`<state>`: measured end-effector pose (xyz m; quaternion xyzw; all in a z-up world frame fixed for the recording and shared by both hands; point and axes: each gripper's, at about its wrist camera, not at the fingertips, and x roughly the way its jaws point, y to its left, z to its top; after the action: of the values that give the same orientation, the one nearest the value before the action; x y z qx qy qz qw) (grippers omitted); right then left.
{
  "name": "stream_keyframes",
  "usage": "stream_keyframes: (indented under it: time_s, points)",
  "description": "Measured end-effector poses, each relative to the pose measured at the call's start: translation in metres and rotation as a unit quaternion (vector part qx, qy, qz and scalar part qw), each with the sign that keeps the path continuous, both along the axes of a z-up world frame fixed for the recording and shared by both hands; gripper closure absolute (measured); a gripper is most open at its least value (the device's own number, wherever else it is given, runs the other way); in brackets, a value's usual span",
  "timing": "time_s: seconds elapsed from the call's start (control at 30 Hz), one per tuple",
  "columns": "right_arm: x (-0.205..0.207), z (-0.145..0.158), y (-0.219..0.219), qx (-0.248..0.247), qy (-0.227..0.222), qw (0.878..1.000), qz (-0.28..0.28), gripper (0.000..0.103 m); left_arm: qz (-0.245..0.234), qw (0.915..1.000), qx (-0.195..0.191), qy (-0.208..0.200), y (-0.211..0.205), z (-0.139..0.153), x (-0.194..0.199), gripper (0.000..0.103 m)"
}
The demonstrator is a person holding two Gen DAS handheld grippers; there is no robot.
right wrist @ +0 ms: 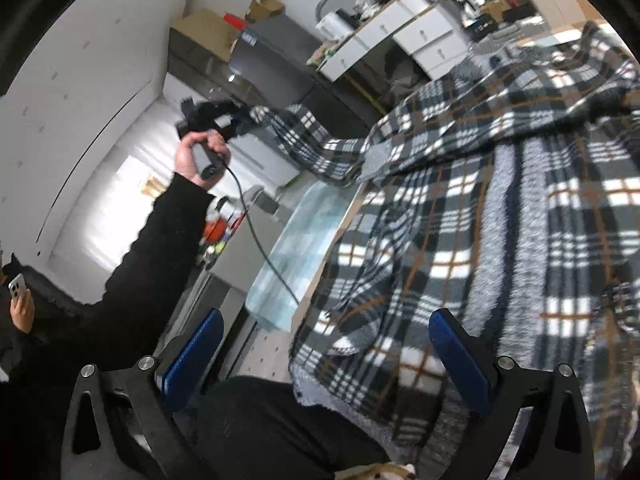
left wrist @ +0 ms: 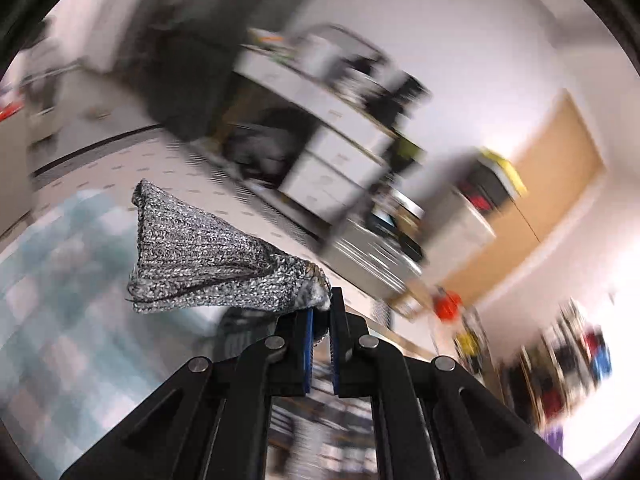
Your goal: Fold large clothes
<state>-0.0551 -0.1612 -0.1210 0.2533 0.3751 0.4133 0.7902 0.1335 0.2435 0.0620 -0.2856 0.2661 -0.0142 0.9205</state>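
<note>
A large plaid fleece jacket [right wrist: 500,208], black, white and brown, lies spread over the table. Its grey knit sleeve cuff [left wrist: 208,260] is clamped in my left gripper [left wrist: 320,312], which is shut on it and holds it raised. In the right wrist view the left gripper [right wrist: 236,120] shows at upper left with the sleeve [right wrist: 312,140] stretched from it to the jacket body. My right gripper [right wrist: 324,344] is open and empty, hovering over the jacket's near edge.
A light blue checked cloth [right wrist: 300,240] covers the table under the jacket, also in the left wrist view [left wrist: 60,300]. White drawer units [right wrist: 420,36] and a dark cabinet [right wrist: 272,56] stand behind. The person's black-sleeved arm [right wrist: 160,248] and a cable cross the left.
</note>
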Motion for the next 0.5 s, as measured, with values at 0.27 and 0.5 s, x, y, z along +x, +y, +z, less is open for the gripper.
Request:
stream_keyframes:
  time_s: [0.27,0.5]
  points:
    - [-0.005,0.015,-0.048,-0.016,-0.025,0.994,-0.110,0.000,-0.189,0.9754,0.108,0.030,-0.199,-0.003,0.024,0.101]
    - [-0.012,0.018,-0.123,0.017,-0.011,0.969,-0.244,0.000,-0.249,0.9508,0.138,0.122,-0.329,-0.100,0.053,0.101]
